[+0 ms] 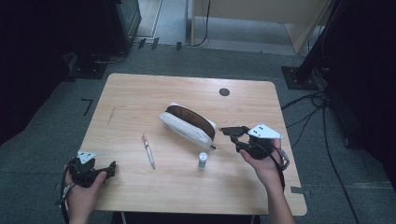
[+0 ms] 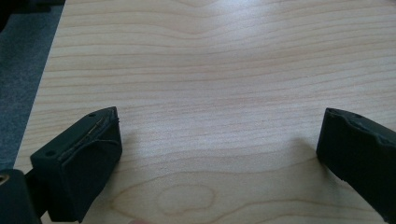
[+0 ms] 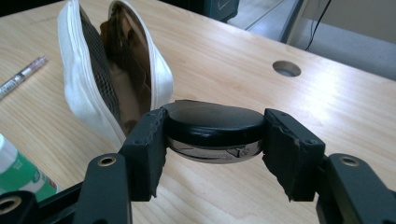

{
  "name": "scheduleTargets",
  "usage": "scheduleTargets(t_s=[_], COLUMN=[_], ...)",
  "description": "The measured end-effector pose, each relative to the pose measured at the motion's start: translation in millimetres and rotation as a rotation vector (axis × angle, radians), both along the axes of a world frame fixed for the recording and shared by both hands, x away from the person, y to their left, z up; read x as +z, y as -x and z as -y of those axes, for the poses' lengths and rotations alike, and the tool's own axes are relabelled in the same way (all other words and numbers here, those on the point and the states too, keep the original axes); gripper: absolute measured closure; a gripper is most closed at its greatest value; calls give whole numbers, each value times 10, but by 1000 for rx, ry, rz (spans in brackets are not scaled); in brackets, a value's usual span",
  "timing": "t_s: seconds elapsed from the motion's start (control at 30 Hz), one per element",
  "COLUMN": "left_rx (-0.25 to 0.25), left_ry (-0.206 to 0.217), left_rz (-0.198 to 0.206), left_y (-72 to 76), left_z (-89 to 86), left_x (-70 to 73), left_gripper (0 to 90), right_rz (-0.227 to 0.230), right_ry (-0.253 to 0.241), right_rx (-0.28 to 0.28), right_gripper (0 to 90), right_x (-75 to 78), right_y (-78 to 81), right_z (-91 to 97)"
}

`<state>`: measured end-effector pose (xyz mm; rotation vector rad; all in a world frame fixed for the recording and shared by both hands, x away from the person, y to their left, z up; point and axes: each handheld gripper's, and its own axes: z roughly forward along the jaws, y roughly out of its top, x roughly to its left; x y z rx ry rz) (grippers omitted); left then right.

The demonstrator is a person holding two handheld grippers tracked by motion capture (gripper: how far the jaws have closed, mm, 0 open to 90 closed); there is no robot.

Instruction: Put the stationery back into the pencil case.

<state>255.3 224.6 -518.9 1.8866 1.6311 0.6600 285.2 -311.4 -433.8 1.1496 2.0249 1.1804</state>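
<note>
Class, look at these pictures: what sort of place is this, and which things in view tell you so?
Probably a lab or recording room rather than a home: a lone wooden table stands on grey carpet, dark equipment stands flank it, and loose cables trail across the floor.

No legible text anywhere: found only blurred marks on the small white-and-green labelled bottle (image 3: 16, 172) (too small to read) and the slim clear pen (image 1: 148, 150).

Pouch (image 1: 188, 123), pen (image 1: 148, 150), bottle (image 1: 202, 160) crowd table's middle.
</note>
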Motion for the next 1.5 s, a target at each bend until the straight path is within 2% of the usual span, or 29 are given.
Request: scheduleTargets(t_s=[0.3, 0.43, 1.5], left_rx=[0, 1, 2], left_ry=[0, 1, 1], left_rz=[0, 1, 2], left_y=[0, 0, -1], left_z=[0, 1, 2], left_x=[0, -1, -1], left_gripper=[2, 2, 2], right_rz=[41, 45, 62], right_ry=[5, 4, 8], right_rx=[12, 20, 94], right_gripper=[414, 414, 414], right_x=[208, 264, 394], right_y=[7, 5, -109], right_z=[-38, -75, -434])
